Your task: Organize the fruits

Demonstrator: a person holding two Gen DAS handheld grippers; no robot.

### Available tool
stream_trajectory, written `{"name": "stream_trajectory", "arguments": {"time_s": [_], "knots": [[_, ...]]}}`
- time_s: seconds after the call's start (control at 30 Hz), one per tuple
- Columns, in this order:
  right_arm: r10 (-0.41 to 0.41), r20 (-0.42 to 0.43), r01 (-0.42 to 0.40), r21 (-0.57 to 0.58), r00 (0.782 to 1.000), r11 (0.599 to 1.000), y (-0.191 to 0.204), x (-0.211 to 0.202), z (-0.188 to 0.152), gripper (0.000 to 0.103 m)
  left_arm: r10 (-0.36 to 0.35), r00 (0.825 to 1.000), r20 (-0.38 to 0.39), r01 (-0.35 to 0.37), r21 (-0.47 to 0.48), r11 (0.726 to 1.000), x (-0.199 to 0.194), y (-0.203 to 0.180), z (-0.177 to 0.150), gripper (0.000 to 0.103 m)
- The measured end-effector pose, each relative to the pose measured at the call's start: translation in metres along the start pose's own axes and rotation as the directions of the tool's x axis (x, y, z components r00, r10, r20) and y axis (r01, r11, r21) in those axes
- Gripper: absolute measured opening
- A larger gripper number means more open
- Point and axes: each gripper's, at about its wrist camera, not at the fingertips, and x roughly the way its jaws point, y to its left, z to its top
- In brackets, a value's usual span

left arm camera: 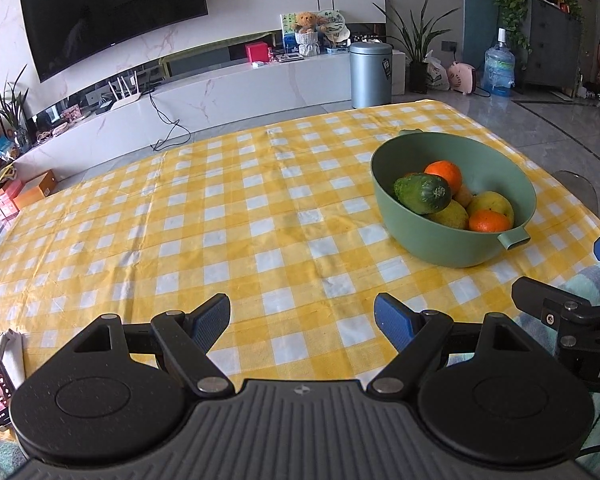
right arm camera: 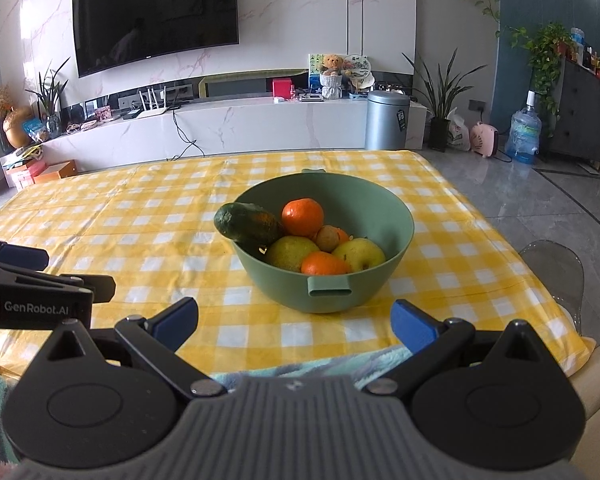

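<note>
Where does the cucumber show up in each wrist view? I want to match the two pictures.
Left wrist view: the cucumber lies right of centre, on top of the fruit at the left side of the green bowl.
Right wrist view: the cucumber is near the middle, its end sticking out over the bowl's left rim.
Shared landmark: the grey bin by the white TV counter, behind the table in both views.
</note>
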Motion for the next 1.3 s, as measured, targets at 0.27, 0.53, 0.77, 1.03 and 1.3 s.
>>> {"name": "stream_trajectory", "arguments": {"time_s": [0.27, 0.53, 0.77, 1.03, 1.3], "knots": [[0.0, -0.003, 0.0, 0.003, 1.0, 1.0, 0.0003, 0.0005, 0.0001, 0.099, -0.001, 1.0, -0.003, 0.001, 0.003, 1.0, 0.0, -0.0003, 0.0015, 0.096], [0.0, -0.005, 0.0, 0.002, 1.0, 1.0, 0.0002, -0.0006, -0.0001, 0.099, -0.001, 1.0, -0.003, 0.001, 0.002, 1.0, -0.0001, -0.0002, 0.0015, 0.096], [0.0, -0.004, 0.0, 0.003, 1.0, 1.0, 0.0002, -0.0011, 0.0001, 0.099, 0.0, 1.0, -0.003, 0.0, 0.004, 1.0, -0.0003, -0.0004, 0.0015, 0.096], [0.001, -0.006, -0.001, 0.004, 1.0, 1.0, -0.0002, -0.0003, -0.0001, 0.099, 0.004, 1.0, -0.003, -0.004, 0.005, 1.0, -0.0007, 0.0003, 0.002, 0.096], [0.0, -0.008, 0.0, 0.004, 1.0, 1.0, -0.0003, 0.0001, -0.0004, 0.099, 0.011, 1.0, -0.004, -0.011, 0.009, 1.0, -0.0017, 0.0026, 0.0022, 0.096]]}}
